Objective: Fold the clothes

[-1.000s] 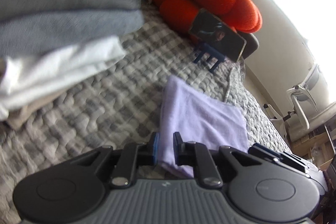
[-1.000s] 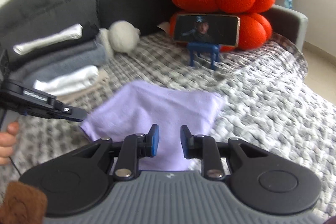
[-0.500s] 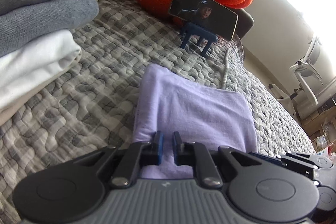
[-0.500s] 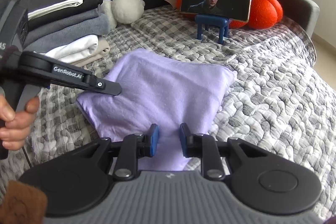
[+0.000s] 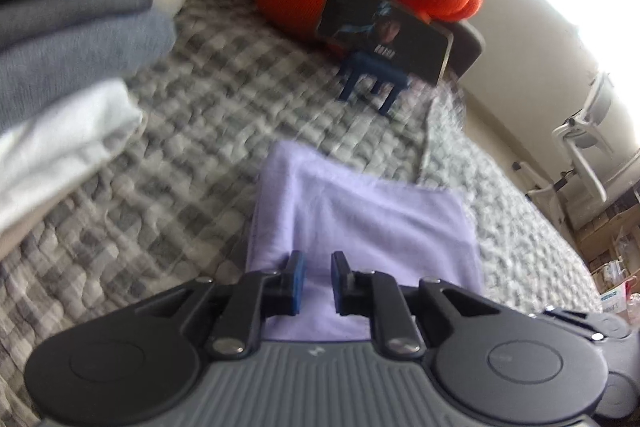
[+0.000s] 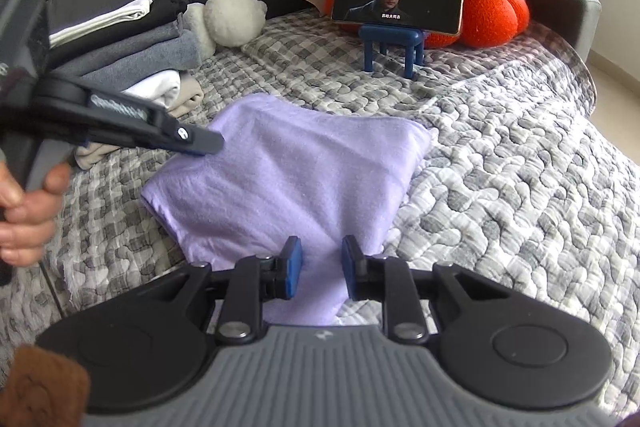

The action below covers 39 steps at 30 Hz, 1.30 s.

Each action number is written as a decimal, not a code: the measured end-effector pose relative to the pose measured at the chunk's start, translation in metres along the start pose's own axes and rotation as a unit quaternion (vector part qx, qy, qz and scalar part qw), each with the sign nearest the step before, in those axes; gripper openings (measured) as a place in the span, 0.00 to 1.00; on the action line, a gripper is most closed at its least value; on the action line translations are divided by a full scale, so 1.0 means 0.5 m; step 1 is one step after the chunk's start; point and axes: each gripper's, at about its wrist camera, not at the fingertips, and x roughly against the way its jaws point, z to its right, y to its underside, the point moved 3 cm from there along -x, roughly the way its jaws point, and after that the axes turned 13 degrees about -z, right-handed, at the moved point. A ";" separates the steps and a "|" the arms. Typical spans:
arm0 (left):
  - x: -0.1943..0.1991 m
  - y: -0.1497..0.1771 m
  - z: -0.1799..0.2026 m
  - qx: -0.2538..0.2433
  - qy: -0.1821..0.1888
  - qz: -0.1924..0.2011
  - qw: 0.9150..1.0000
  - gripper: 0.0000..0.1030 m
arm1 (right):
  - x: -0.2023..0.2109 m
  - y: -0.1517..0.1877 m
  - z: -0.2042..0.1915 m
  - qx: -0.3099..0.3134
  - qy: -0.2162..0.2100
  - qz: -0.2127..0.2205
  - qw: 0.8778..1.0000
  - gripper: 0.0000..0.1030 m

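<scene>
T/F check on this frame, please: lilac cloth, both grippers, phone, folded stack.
1. The folded lilac cloth lies on the grey checked quilt. True.
2. The right gripper is clamped on the cloth. False: jaws apart, holding nothing.
3. The left gripper is open. True.
4. The black phone lies flat on the quilt. False: it is propped on a small blue stand.
5. The stack of folded clothes sits on top of the lilac cloth. False: it is beside it.

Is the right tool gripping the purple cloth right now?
No. The right tool is open above the purple cloth, with nothing pinched between its fingers.
</scene>
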 end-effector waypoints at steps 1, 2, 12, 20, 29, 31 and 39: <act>-0.001 0.006 -0.003 -0.001 0.003 0.004 1.000 0.14 | 0.001 0.001 0.003 -0.004 -0.003 0.000 1.000 0.23; 0.001 0.010 -0.004 0.000 0.005 0.006 1.000 0.14 | 0.001 0.001 0.007 -0.008 -0.005 0.000 1.000 0.23; 0.021 0.017 -0.013 0.013 0.013 0.002 1.000 0.14 | 0.018 -0.005 0.028 -0.044 -0.007 0.025 0.999 0.29; 0.017 -0.027 0.014 -0.008 0.015 0.029 0.999 0.17 | 0.003 -0.028 0.035 -0.056 -0.012 0.037 0.998 0.29; -0.024 -0.015 -0.026 0.027 0.023 0.013 0.999 0.05 | -0.022 -0.037 0.063 -0.080 -0.006 0.037 0.996 0.19; -0.025 -0.016 -0.031 0.034 0.027 0.011 0.999 0.03 | -0.017 -0.037 0.069 -0.091 -0.003 0.044 0.995 0.20; -0.031 -0.013 -0.023 0.018 0.018 0.014 1.000 0.03 | -0.060 -0.049 0.084 -0.096 0.010 0.036 0.995 0.27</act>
